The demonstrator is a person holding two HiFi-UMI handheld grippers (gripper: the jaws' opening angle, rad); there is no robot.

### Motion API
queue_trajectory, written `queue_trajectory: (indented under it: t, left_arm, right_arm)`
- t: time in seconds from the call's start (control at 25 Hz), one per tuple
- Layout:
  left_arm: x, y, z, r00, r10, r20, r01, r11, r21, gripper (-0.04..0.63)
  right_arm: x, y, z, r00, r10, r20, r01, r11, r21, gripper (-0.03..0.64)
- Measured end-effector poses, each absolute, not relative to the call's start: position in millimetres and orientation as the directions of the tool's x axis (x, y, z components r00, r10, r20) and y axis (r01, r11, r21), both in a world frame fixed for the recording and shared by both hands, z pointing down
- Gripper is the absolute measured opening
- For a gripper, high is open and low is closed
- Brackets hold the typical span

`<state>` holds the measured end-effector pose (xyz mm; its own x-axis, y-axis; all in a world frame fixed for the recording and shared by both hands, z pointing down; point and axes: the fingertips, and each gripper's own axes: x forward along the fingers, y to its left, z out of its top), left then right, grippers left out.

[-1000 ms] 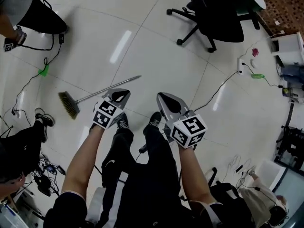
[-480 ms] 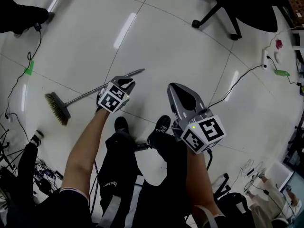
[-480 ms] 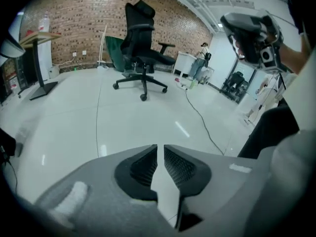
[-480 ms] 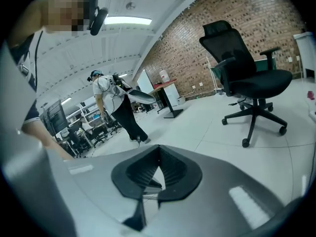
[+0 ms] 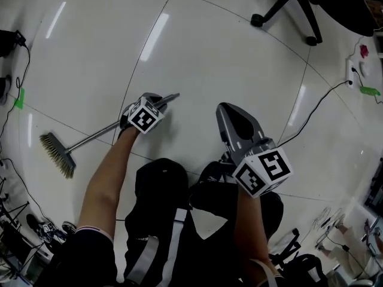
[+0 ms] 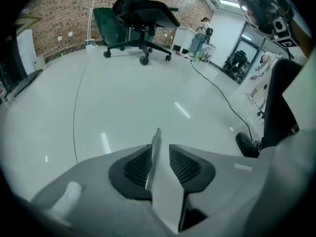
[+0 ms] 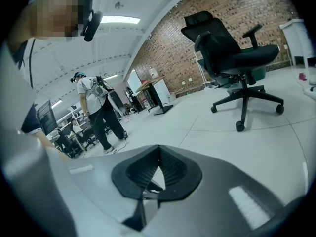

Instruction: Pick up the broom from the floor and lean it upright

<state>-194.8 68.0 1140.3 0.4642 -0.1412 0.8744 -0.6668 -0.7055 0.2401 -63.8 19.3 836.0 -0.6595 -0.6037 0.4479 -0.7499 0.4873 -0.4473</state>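
The broom lies flat on the white tile floor, its bristle head at the left and its thin metal handle running up and right. My left gripper is down at the handle's free end. In the left gripper view the handle lies between the jaws, close to the left pad, with a gap to the right one; my left gripper is opening. My right gripper hangs above the floor to the right, shut and empty, with the tips of my right gripper meeting.
A black office chair stands at the far right, also seen as the chair and chair. A cable runs to a power strip. More cables lie at the left. A person stands far off.
Both grippers have sunk toward the floor. The left one has come down onto the handle's free end, and its jaws have gone from shut to parted around the handle.
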Motion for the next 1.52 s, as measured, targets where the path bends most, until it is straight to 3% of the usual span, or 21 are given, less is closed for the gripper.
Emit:
queue_trajectory:
  t: [0.16,0.32,0.72,1.08,1.52]
  left_arm:
    - [-200,70,1181,0.446,-0.113,0.888,-0.668,-0.702,0.246,0.155]
    - [-198,77,1204,0.426,-0.076,0.901,-0.638,-0.731,0.241,0.156]
    - [-201,71,1207,0.355,-0.056,0.933,-0.588,-0.789,0.176,0.092]
    - [-194,5,1086,0.457,-0.21,0.864,-0.644,-0.748,0.159,0.092]
    - [-152,-38,868,0.531,-0.346,0.773,-0.659,-0.743,0.12,0.091]
  right_arm:
    - [-64,15,863,-0.652,-0.612,0.449,-0.757,0.485,-0.438,0.003]
    - [-53,11,876,-0.63,-0.635,0.447,-0.774,0.467,-0.427,0.003]
    - [-57,-10,868,-0.628,-0.674,0.389,-0.77,0.464,-0.438,0.003]
    - [-46,-19,803,-0.623,-0.693,0.362,-0.769,0.458,-0.447,0.003]
    - [10,-3,659,-0.579,-0.702,0.414,-0.803,0.402,-0.44,0.003]
